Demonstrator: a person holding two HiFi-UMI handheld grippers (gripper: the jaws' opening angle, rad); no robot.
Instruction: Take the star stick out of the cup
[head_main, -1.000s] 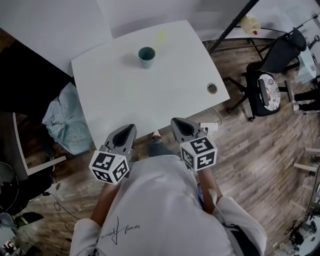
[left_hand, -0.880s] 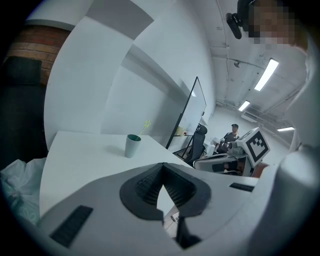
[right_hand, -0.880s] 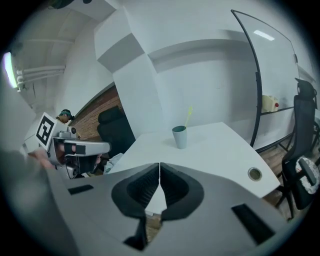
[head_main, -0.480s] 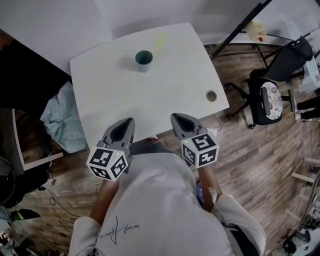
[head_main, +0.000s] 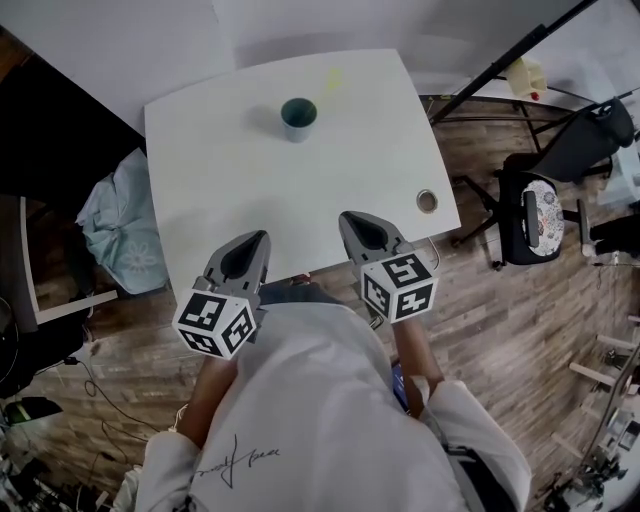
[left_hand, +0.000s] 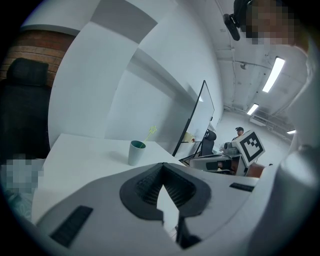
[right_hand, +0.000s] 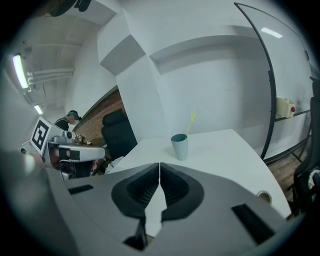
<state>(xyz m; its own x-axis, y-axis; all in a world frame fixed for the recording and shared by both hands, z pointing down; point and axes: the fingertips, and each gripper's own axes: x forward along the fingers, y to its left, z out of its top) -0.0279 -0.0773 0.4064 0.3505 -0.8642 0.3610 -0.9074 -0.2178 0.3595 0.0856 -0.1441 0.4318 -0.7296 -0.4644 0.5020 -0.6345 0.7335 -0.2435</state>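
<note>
1. White worktop (head_main: 230, 180) carries a teal cup (head_main: 298, 117), which stands upright near the far edge.
2. Yellow star stick (head_main: 330, 79) sits in the cup. It leans out over the rim, with its star end up and away from the person.
3. Left gripper (head_main: 252, 243) hangs over the near edge of the worktop, well apart from the cup. In the left gripper view its jaws are together, the dark ribbed pads meet at the tips, and nothing is between them.
4. Right gripper (head_main: 358, 222) is just beside the left one, also over the near edge and pointing toward the cup. In the right gripper view its jaws are together as well, and it holds nothing.
5. A round cable hole (head_main: 427, 201) sits in the worktop near its right corner, well apart from the cup.
6. On the wooden floor (head_main: 500, 300) to the right stands an office chair (head_main: 540, 205). A pale blue bundle (head_main: 118, 222) lies to the left of the worktop.
</note>
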